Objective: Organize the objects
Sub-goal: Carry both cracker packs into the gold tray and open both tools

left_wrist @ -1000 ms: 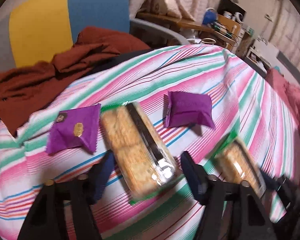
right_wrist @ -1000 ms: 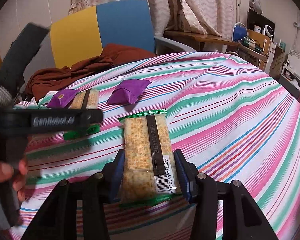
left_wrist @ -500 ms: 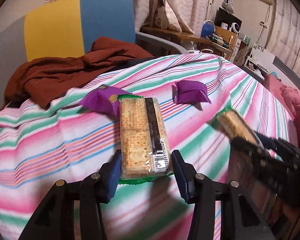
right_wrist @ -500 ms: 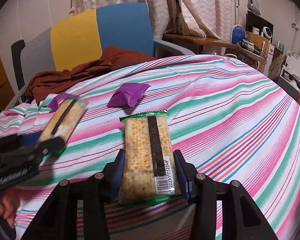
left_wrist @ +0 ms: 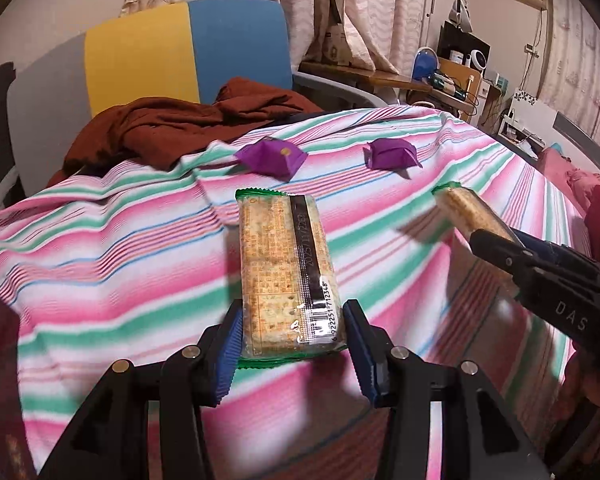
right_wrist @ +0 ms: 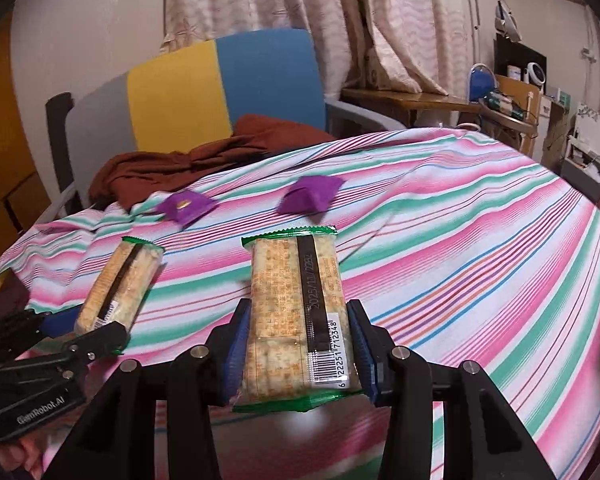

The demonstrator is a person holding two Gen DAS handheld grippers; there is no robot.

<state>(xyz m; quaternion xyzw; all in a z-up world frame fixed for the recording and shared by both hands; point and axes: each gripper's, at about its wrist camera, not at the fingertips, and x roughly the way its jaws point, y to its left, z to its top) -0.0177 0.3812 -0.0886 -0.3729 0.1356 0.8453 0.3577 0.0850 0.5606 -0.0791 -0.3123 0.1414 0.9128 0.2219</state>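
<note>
Both tongs were closed on food: the left tongs (left_wrist: 292,340) pinched the near end of a cracker packet (left_wrist: 286,268), and the right tongs (right_wrist: 298,350) pinched the near end of a second cracker packet (right_wrist: 298,304). The left jaws had closed in on their packet within the last second and now pressed its sides. Each packet ran lengthwise straight out from its tongs, barcode end nearest the pads and green sealed end pointing away, held clear of the striped cloth (left_wrist: 100,248) on the counter. Beyond them, toward the chair (left_wrist: 180,48), two purple sachets (left_wrist: 274,156) (left_wrist: 392,154) lay on the cloth, apart from each other and well apart from both packets. Judging by the views, the left tongs were nearer the left sachet and the right tongs nearer the right one, so any grouping of crackers with sachets would mean carrying each packet forward along its own long axis. A brown garment (left_wrist: 180,128) lay heaped on the chair at the cloth's far edge. The near edge of the counter was hidden beneath the tongs, the cloth was blurred, and no tray or box for the items was visible, so the intended resting place could not be told.
</note>
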